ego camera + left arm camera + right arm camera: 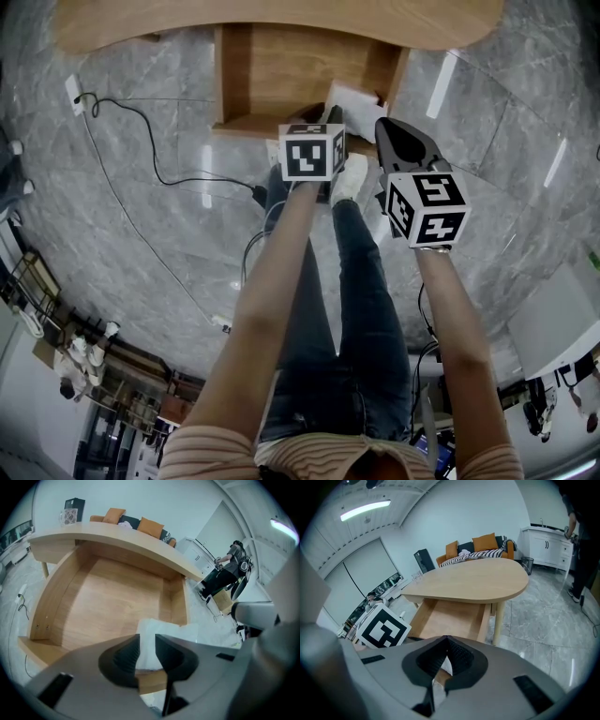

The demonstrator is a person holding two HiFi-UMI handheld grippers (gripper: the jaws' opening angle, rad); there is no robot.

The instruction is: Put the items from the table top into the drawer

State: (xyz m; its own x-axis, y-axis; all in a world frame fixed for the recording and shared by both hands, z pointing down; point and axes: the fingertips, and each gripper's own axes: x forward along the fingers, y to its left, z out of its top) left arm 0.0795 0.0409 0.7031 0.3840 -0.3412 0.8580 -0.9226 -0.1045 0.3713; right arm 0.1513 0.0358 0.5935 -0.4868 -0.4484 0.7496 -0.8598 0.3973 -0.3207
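The wooden drawer (281,66) stands pulled out from under the table top (281,14). A white folded cloth-like item (354,97) lies in its near right corner. My left gripper (333,117) hangs just over that corner. In the left gripper view its jaws (147,641) stand apart, with the white item (159,627) showing in the gap and the pads not pressing on it. My right gripper (386,124) hovers beside the drawer's right wall. In the right gripper view its jaws (446,640) meet with nothing between them. The rest of the drawer floor (108,602) is bare wood.
A glass mug (69,516) stands at the table's far edge. A black cable (141,131) trails over the marble floor left of the drawer. The wearer's legs (356,281) are below the drawer front. A sofa with orange cushions (478,545) and a person (225,573) are farther off.
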